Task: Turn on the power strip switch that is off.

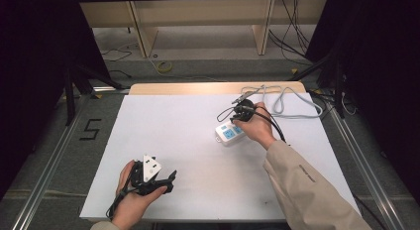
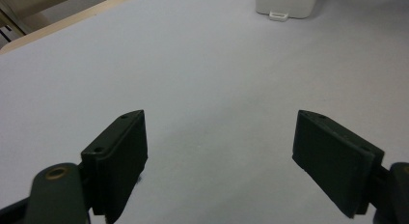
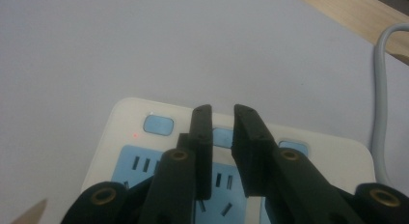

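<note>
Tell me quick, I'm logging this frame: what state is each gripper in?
Left gripper: open, holding nothing, over bare table.
Right gripper: nearly closed, narrow gap, nothing between, over the power strip.

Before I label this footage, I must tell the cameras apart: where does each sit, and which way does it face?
High view: above the person's side, looking forward and down on the table; both forearms and hands show.
Left gripper view: on the left gripper, looking between wide-apart jaws across the table.
Right gripper view: on the right gripper, jaws nearly together, low over the power strip.
All three share the power strip.
</note>
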`<state>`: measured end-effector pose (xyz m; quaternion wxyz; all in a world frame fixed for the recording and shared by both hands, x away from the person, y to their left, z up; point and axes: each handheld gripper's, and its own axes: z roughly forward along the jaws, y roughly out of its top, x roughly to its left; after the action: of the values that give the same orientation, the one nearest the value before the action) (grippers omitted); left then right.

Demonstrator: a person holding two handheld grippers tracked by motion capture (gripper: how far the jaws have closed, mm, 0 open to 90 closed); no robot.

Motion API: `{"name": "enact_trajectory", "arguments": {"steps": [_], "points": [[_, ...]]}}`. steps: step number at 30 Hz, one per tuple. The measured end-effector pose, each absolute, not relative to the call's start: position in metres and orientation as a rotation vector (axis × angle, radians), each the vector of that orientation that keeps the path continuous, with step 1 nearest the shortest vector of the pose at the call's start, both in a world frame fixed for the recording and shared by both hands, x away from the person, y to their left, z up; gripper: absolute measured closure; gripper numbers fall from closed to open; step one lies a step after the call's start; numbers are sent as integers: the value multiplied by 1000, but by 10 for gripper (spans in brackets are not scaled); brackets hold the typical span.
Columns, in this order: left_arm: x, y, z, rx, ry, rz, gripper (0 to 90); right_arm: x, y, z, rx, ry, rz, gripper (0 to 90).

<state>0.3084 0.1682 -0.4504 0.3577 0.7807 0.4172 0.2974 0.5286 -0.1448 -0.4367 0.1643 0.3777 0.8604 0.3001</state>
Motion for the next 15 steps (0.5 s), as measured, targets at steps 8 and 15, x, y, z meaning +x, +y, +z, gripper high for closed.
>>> {"name": "enact_trajectory", "arguments": {"steps": [8,15], "points": [[308,169,-451,2010,1083,767,196,518,-159,-432,1091,2455,895,721],[309,169,-451,2010,1091,764,196,504,-175,-430,1087,2463,929,687]]}}
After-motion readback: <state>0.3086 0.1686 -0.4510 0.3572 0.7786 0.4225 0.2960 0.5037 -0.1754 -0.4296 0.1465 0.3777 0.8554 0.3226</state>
